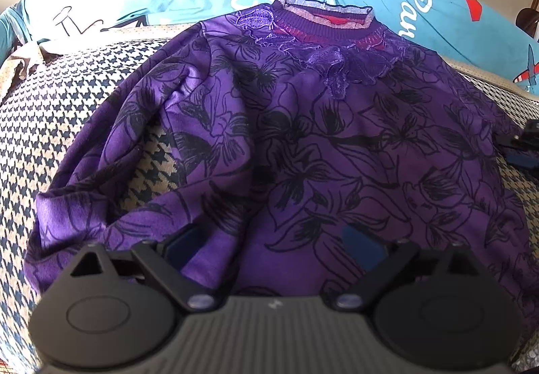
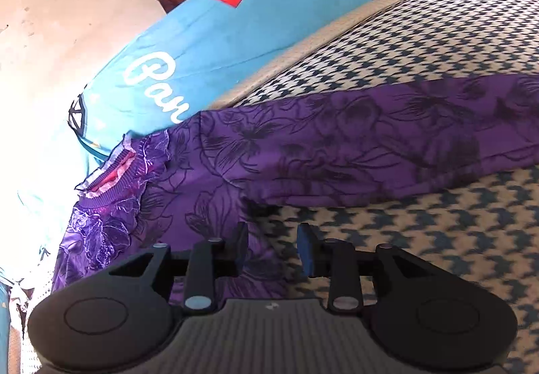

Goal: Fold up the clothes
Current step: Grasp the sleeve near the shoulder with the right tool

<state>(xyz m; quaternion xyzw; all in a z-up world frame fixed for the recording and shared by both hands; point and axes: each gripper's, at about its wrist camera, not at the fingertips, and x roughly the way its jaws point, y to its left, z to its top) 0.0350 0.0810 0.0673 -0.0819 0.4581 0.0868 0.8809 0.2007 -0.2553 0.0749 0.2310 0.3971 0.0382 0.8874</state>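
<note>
Two open grippers, left gripper (image 1: 273, 239) and right gripper (image 2: 273, 247), over one purple sweater (image 1: 320, 138).

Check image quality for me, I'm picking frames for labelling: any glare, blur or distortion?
Left wrist view: fisheye bends the houndstooth cover; purple floral sweater sharp, evenly lit. Right wrist view: wall blown out at left; cover smeared by motion blur.

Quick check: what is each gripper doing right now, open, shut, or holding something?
Left gripper: open wide over the purple sweater, gripping nothing.
Right gripper: partly open, nothing between its jaws, at the sweater's edge.
</note>
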